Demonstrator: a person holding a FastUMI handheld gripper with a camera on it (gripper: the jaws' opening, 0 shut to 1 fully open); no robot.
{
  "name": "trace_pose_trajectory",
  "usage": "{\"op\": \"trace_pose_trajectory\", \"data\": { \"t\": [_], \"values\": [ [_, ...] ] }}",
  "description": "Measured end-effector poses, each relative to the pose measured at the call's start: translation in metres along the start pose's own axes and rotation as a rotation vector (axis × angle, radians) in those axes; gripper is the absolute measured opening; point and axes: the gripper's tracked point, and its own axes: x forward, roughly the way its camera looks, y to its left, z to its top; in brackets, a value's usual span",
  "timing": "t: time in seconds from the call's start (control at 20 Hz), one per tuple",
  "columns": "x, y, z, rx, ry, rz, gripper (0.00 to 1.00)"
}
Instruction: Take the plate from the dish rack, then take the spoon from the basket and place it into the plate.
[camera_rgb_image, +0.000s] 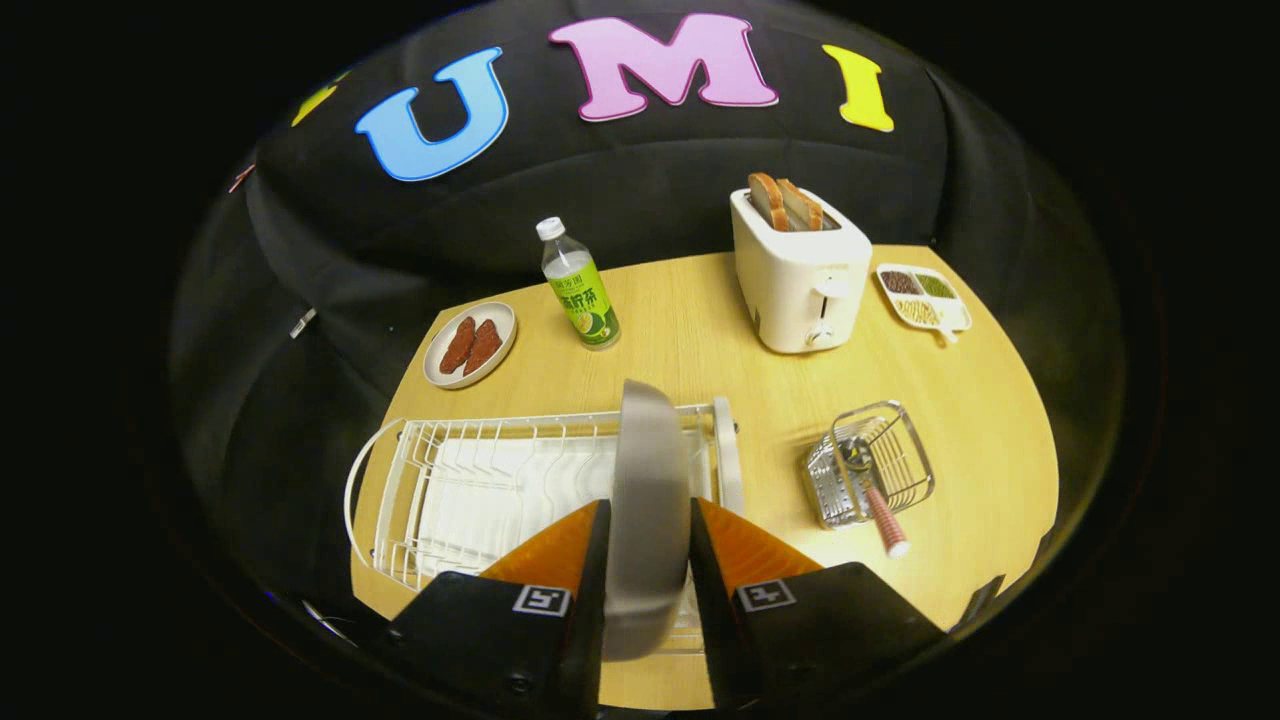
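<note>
Grey plate (648, 490) stands on edge, clamped between the fingers of the gripper (648, 540), over the white wire dish rack (470, 480). Spoon (872, 490) with red-striped handle lies tilted in the wire basket (868, 478), right of the rack, handle poking out.

The gripper (648, 545) clamps the plate (648, 500) edge-on at lower centre, above the rack (470, 490). At right, the spoon (878, 500) lies in the basket (870, 478); a toaster (800, 280) stands above.
</note>
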Motion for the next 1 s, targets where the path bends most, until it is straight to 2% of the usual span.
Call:
{"op": "trace_pose_trajectory", "data": {
  "t": [0.3, 0.55, 0.65, 0.8, 0.9, 1.0],
  "values": [
    [0.0, -0.007, 0.007, -0.028, -0.061, -0.104, 0.35],
    [-0.015, -0.009, 0.038, -0.129, -0.155, -0.174, 0.33],
    [-0.02, -0.01, 0.048, -0.113, -0.186, -0.186, 0.33],
    [-0.017, -0.008, 0.038, -0.08, -0.142, -0.152, 0.24],
    [-0.015, -0.013, 0.033, -0.099, -0.141, -0.152, 0.23],
    [-0.018, -0.011, 0.027, -0.091, -0.137, -0.111, 0.23]
  ]
}}
